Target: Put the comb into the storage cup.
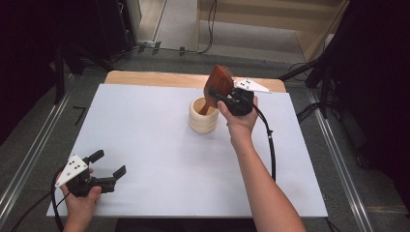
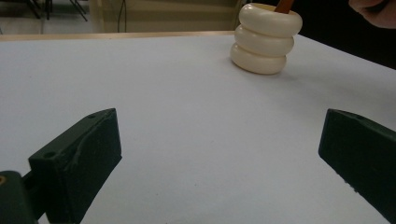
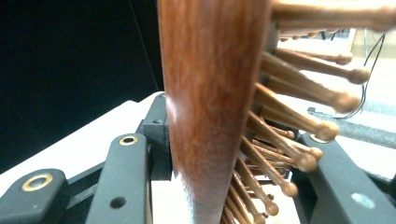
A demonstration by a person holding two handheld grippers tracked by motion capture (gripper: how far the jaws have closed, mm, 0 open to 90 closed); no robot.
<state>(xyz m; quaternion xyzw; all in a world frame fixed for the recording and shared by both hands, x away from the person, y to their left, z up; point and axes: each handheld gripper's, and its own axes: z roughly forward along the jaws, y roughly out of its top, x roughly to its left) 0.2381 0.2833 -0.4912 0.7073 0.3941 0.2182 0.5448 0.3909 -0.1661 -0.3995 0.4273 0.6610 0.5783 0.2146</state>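
A wooden hairbrush [image 1: 220, 83] is clamped by its head in the right gripper [image 1: 231, 100], its handle lowered into a cream ringed cup [image 1: 202, 118] mid-table. The left gripper [image 1: 107, 167] is held wide open and empty near the table's [image 1: 145, 145] front-left corner.

The cup [image 1: 203, 116] is the one obstacle on the sheet [image 1: 145, 140]; bare sheet lies open left of the cup, in front of it and behind it; right of the cup the right gripper [image 1: 227, 96] crowds in, its brush [image 1: 218, 86] slanting into the cup's mouth; the left gripper [image 1: 109, 166] sits well apart, front-left of the cup.
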